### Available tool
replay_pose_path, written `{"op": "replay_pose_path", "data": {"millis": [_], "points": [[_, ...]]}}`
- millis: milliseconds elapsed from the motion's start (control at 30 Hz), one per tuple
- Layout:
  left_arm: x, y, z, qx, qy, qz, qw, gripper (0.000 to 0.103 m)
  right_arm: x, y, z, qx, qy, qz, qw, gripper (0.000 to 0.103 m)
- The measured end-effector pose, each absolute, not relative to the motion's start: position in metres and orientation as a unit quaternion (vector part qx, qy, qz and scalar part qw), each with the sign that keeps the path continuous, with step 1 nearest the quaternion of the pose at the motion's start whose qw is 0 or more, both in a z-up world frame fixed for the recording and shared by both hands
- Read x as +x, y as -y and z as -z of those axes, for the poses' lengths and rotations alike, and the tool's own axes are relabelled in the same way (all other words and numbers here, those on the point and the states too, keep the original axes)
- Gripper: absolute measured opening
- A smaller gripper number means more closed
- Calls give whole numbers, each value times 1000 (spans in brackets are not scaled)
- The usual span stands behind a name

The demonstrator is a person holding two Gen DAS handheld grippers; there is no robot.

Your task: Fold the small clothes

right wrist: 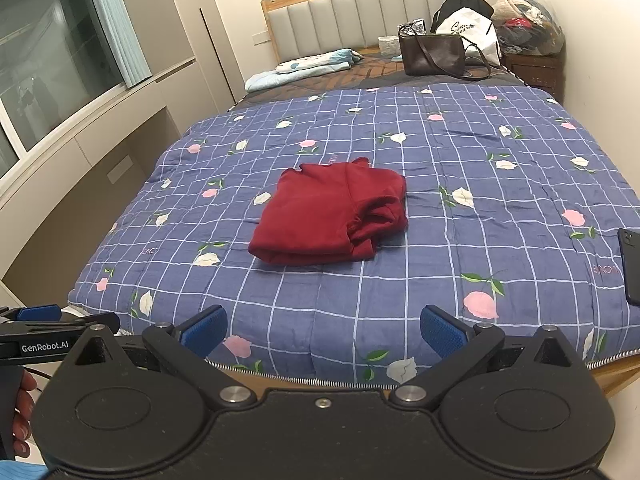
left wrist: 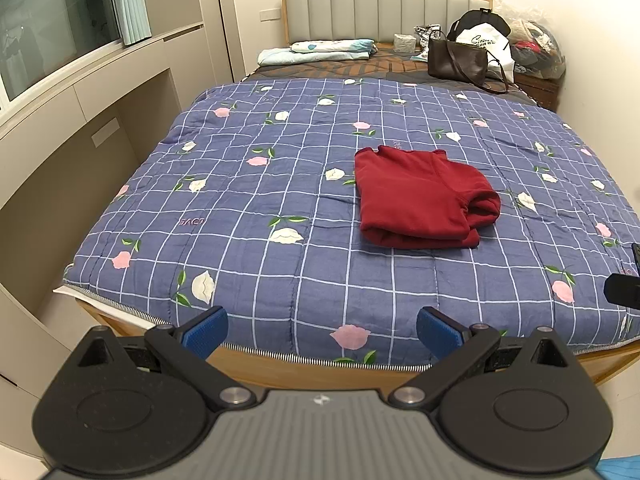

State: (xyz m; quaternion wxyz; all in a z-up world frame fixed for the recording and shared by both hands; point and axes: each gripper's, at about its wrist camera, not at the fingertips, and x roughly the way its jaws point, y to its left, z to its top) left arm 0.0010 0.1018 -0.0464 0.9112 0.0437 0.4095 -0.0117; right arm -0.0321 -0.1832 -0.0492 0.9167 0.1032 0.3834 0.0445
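A dark red garment (left wrist: 420, 196) (right wrist: 332, 216) lies folded into a compact bundle in the middle of the blue checked floral quilt (left wrist: 280, 184) (right wrist: 480, 200). My left gripper (left wrist: 322, 330) hovers over the foot of the bed, open, with nothing between its blue pads. My right gripper (right wrist: 322, 328) is also open and empty at the foot edge, well short of the garment. The left gripper (right wrist: 52, 320) shows side-on at the left edge of the right wrist view, held by a hand (right wrist: 22, 412).
A black phone (right wrist: 630, 264) lies at the quilt's right edge. A brown handbag (left wrist: 458, 62), a white bag (left wrist: 486, 46) and folded light-blue bedding (left wrist: 320, 50) sit near the headboard (left wrist: 384, 8). Built-in cabinets and a window (left wrist: 52, 20) run along the left.
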Motion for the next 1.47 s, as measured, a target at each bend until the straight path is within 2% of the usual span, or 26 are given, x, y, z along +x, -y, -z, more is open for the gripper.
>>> {"op": "replay_pose_path", "data": {"millis": [1467], "points": [[-1, -103, 50, 71, -428, 6, 901, 103, -32, 184, 47, 106, -383, -42, 917, 102]]}}
